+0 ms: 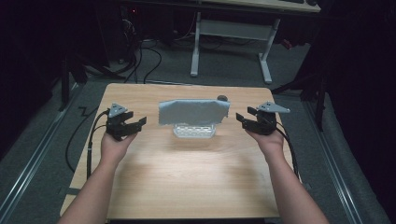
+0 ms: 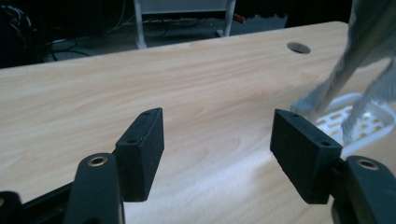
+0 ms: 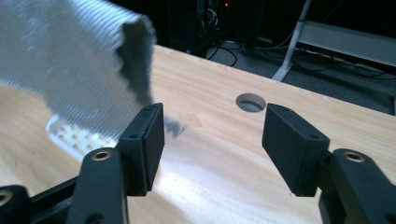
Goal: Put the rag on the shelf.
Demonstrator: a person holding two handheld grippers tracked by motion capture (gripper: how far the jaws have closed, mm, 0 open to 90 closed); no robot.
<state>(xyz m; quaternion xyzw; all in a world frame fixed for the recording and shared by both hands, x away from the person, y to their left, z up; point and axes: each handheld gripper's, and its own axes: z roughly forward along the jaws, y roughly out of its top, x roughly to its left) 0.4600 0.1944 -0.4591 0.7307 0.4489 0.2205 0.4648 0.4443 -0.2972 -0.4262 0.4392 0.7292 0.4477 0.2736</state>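
High view is showing no readable writing. Grey cloth (image 1: 194, 112) is hanging over a white rack (image 1: 194, 131), between the left gripper (image 1: 140, 122) and right gripper (image 1: 240, 118), clear of both. Both are standing wide open, gripping nothing. Bare table (image 1: 187, 182) is lying nearer the person.

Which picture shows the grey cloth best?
The high view: the whole grey cloth shows there, draped above the white rack. The right gripper view shows one big blurry corner of it, and the left gripper view shows just a hanging edge.
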